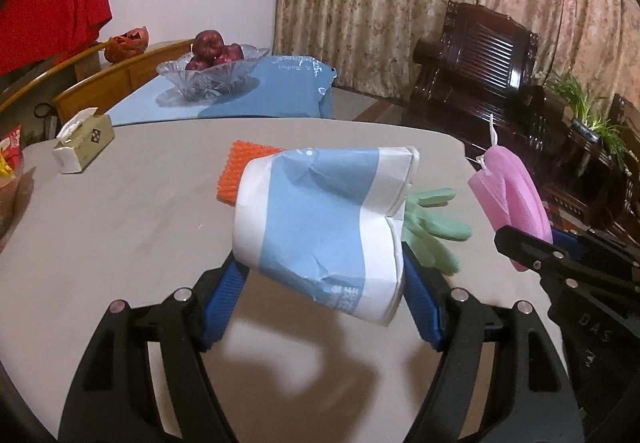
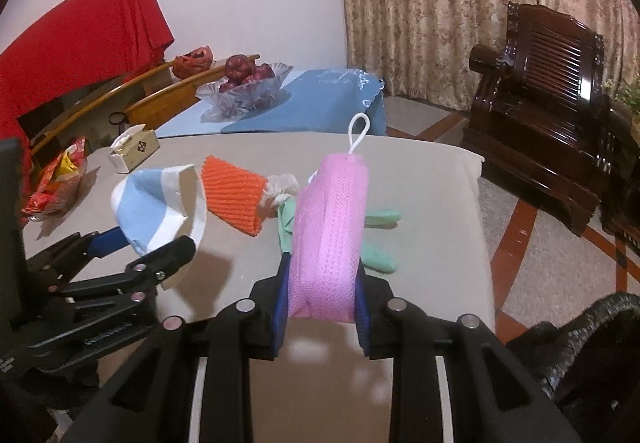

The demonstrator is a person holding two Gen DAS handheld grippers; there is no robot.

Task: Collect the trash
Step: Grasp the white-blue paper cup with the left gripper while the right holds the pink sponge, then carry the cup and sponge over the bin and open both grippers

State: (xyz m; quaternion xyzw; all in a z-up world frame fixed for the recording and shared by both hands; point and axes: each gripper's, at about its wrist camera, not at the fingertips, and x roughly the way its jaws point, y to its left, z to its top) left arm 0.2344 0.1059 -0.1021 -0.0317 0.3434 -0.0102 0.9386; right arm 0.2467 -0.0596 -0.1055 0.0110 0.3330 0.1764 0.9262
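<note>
My left gripper is shut on a crumpled blue and white paper bag, held up off the grey table between its blue pads. To its right, my right gripper is shut on a pink mesh sponge with a white loop, also lifted. On the table behind them lie an orange mesh sponge, a crumpled tissue and a green rubber glove. In the right wrist view the bag hangs at the left. The left wrist view has the pink sponge at the right.
A tissue box and a red snack packet sit at the table's left. A glass bowl of apples stands on the blue-covered table behind. A dark wooden armchair is at the right. Something black and crinkled lies low at the right.
</note>
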